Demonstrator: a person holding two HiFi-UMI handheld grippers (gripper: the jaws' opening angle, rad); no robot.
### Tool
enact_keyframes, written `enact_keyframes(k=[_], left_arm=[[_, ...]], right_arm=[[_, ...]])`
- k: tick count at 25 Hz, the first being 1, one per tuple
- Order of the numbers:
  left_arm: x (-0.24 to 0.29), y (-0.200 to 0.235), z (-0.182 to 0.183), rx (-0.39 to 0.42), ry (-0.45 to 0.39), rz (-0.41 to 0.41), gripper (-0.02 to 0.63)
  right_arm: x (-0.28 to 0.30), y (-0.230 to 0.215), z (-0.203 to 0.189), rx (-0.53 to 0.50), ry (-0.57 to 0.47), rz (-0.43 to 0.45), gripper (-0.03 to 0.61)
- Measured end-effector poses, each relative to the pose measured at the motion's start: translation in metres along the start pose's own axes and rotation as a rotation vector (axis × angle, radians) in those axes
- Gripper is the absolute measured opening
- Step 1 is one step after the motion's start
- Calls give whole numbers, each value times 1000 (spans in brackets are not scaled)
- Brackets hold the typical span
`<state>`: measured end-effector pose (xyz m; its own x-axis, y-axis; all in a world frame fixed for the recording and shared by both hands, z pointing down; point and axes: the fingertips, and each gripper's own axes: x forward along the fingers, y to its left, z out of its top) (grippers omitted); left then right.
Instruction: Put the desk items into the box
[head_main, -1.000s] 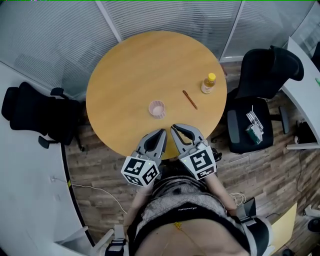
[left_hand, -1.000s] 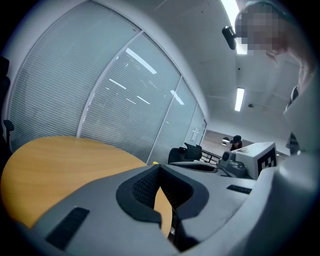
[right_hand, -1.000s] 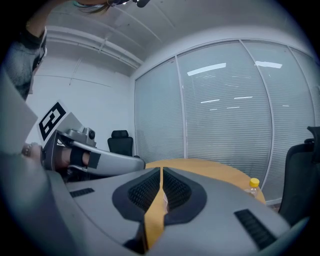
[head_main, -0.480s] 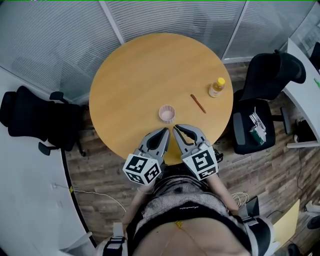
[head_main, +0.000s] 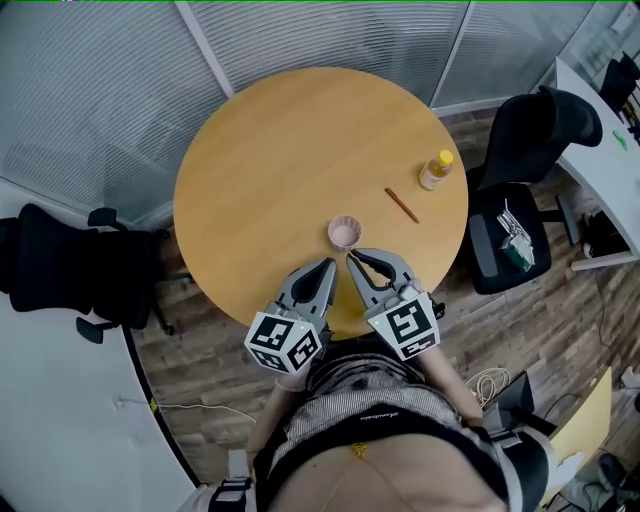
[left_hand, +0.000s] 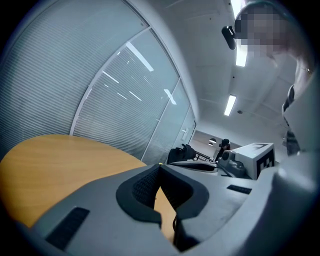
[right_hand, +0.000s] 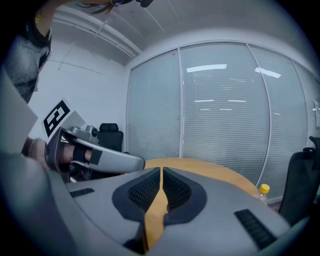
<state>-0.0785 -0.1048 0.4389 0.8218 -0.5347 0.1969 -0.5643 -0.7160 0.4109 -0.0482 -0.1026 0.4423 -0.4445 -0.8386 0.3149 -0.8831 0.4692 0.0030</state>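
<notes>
The left gripper (head_main: 322, 268) hangs over the near rim of the round wooden table (head_main: 280, 150), its jaws closed on nothing. Since a second ago the person has shifted along the table edge with both grippers. The small pink cup (head_main: 344, 231) now stands directly in front of their tips and closer than before. The right gripper (head_main: 356, 260), just beside the left one, is also closed and empty. Further right, the thin brown pencil (head_main: 402, 204) and the small clear bottle with a yellow cap (head_main: 435, 170) rest on the table, untouched. No box is in view. I judge that nothing is packed yet and the cup is the likely first item.
</notes>
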Motion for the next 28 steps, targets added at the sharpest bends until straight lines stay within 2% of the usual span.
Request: enact_keyframes(k=[5, 9, 13, 20, 28], left_arm=[[-4, 20, 0, 12, 14, -8, 17], [0, 22, 1, 22, 17, 8, 17], [12, 15, 3, 24, 3, 40, 18], [30, -3, 16, 3, -78, 113, 18], [49, -15, 15, 16, -86, 164, 18]], right_arm=[[8, -2, -7, -6, 24, -37, 31], [8, -10, -9, -2, 25, -34, 31], [7, -23, -8, -17, 21, 6, 31], [2, -40, 12, -81, -11, 127, 31], [-8, -60, 15, -83, -40, 166, 31]])
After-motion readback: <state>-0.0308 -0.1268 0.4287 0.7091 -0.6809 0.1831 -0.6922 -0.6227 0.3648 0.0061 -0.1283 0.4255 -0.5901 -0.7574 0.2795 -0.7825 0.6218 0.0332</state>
